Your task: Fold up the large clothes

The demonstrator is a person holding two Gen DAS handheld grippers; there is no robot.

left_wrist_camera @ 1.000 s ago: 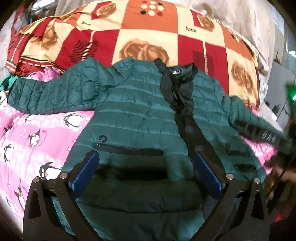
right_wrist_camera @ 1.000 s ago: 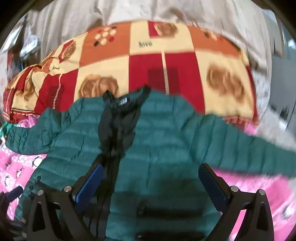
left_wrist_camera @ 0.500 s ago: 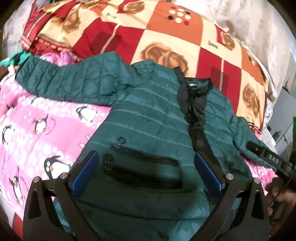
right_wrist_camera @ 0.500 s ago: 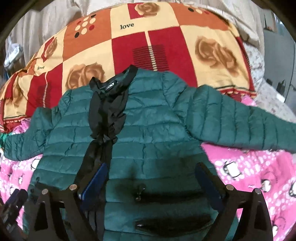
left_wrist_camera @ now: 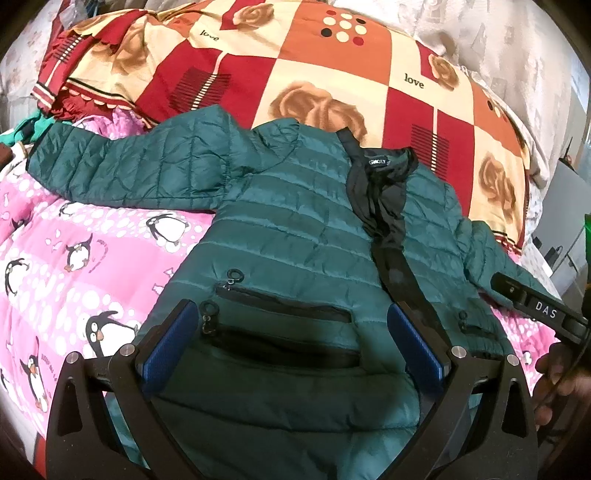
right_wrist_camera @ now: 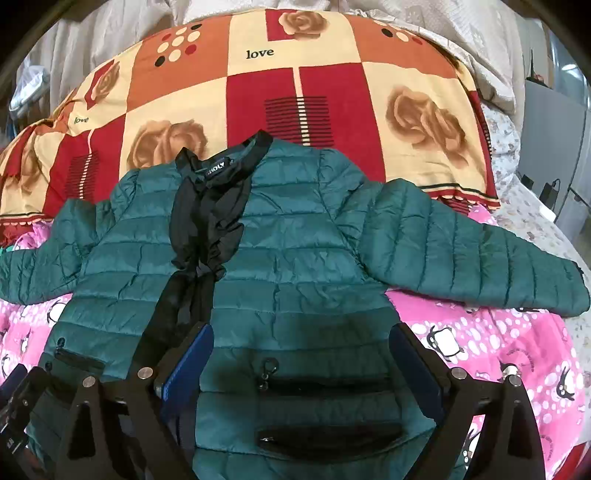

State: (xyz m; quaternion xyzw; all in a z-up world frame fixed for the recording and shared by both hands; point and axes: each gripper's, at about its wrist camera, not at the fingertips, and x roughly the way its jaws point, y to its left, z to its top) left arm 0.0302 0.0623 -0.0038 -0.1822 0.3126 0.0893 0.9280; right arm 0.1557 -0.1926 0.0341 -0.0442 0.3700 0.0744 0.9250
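Observation:
A dark green quilted puffer jacket (left_wrist_camera: 295, 229) (right_wrist_camera: 295, 266) lies front up on the bed, black lining showing at the collar and along the opening, both sleeves spread out sideways. My left gripper (left_wrist_camera: 291, 347) hovers open over the jacket's lower left front, above two black zip pockets (left_wrist_camera: 284, 321). Over the lower right front my right gripper (right_wrist_camera: 299, 369) stands open, its blue pads either side of a zip pocket (right_wrist_camera: 325, 387). Nothing sits between either pair of fingers. The right gripper's body (left_wrist_camera: 535, 310) and a hand (left_wrist_camera: 561, 373) show at the left view's right edge.
The jacket rests on a pink penguin-print blanket (left_wrist_camera: 74, 258) (right_wrist_camera: 498, 350). Behind it lies a red, orange and cream rose-patterned quilt (left_wrist_camera: 332, 66) (right_wrist_camera: 295, 92). Grey fabric (right_wrist_camera: 461, 29) covers the back. A grey cabinet (right_wrist_camera: 554, 147) stands at the right.
Both views have shifted: the left gripper swung to take in more of the left sleeve and blanket, the right one settled closer over the lower front. Both stayed open.

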